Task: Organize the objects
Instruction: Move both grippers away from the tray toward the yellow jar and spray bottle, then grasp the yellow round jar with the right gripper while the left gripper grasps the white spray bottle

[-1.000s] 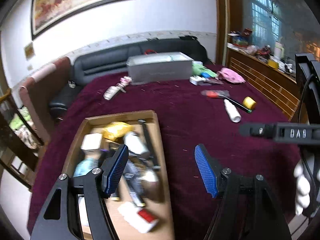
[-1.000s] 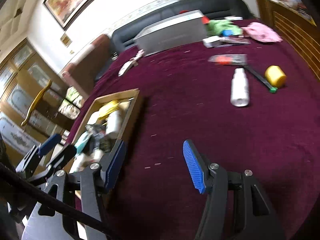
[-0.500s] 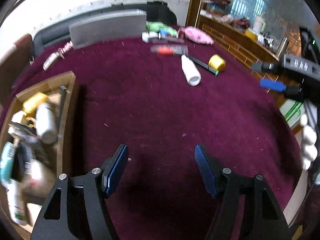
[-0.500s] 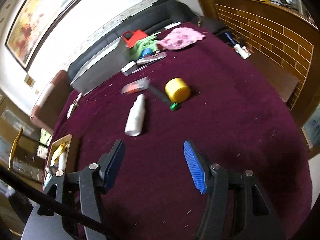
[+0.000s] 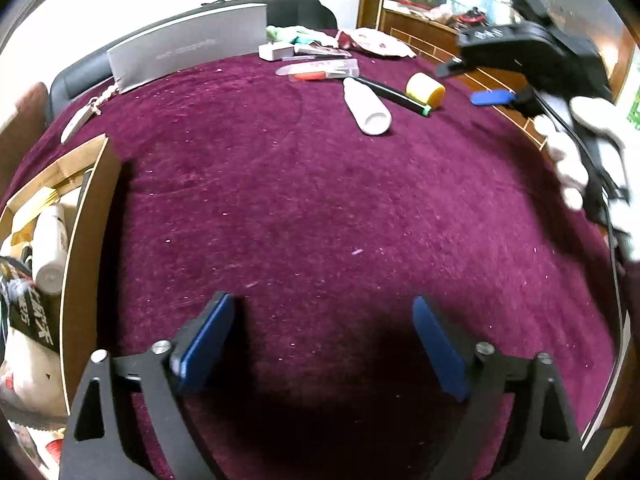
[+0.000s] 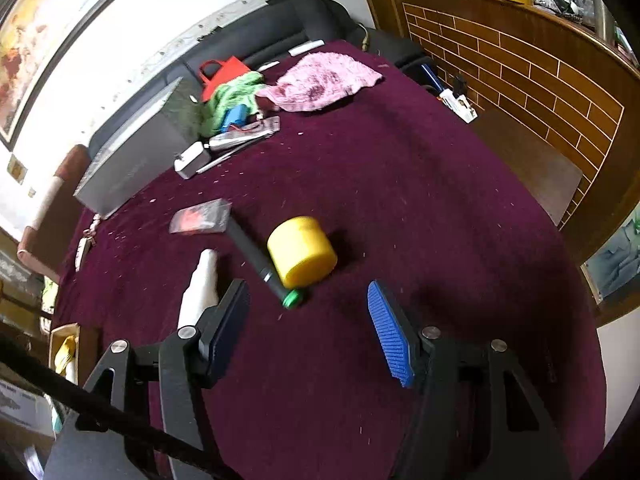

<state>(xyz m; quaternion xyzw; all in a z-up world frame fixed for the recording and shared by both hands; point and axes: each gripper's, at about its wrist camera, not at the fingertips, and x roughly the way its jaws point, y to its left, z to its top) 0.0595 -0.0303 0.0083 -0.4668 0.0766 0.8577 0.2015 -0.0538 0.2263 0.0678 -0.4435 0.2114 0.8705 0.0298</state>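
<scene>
On the purple cloth, just ahead of your right gripper, lies the yellow tub on its side. A black stick with a green tip touches it, and a white bottle lies just beside that. Your right gripper's blue pads stand apart with nothing between them, so it holds nothing. Your left gripper hangs over bare cloth, its jaws opening, and it is empty too. The brown box sits at the left edge, already holding bottles and packets. You look to be reaching for the next loose thing. Next, I think, you need to bring the right pads down around the tub, squeeze, then carry it across to the box.
</scene>
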